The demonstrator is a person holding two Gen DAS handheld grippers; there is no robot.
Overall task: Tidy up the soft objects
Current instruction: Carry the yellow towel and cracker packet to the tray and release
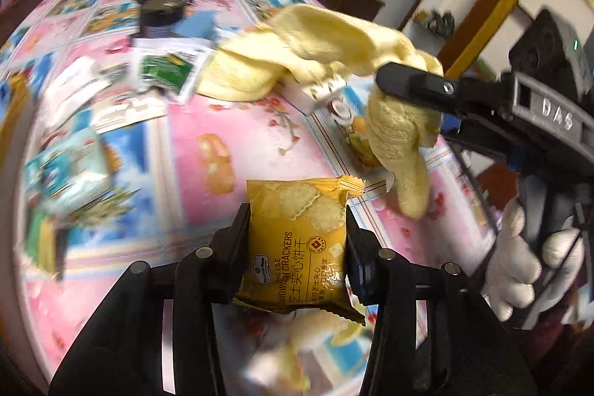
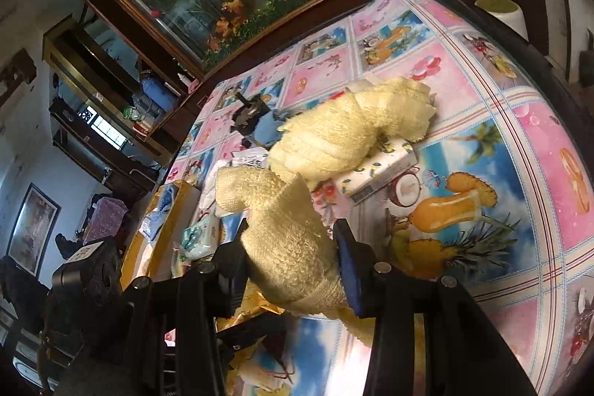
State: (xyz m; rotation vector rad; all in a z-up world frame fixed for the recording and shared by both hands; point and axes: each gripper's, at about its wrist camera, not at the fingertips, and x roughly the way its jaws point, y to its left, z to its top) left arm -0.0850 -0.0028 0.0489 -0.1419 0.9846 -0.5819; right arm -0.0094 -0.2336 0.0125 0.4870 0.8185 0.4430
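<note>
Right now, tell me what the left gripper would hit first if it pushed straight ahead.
The left gripper, shut on the cracker packet, would probably carry it into the pink tablecloth first; depth is unclear.

Dim, motion-blurred, fisheye-warped edges

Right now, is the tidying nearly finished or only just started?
Only started, it seems. Nothing looks sorted yet. In hand: the left gripper squeezes a yellow cracker packet, and the right gripper pinches the yellow towel, which trails over a tissue box. Left to do: packets and a wipes pack lie scattered on the tablecloth.
</note>
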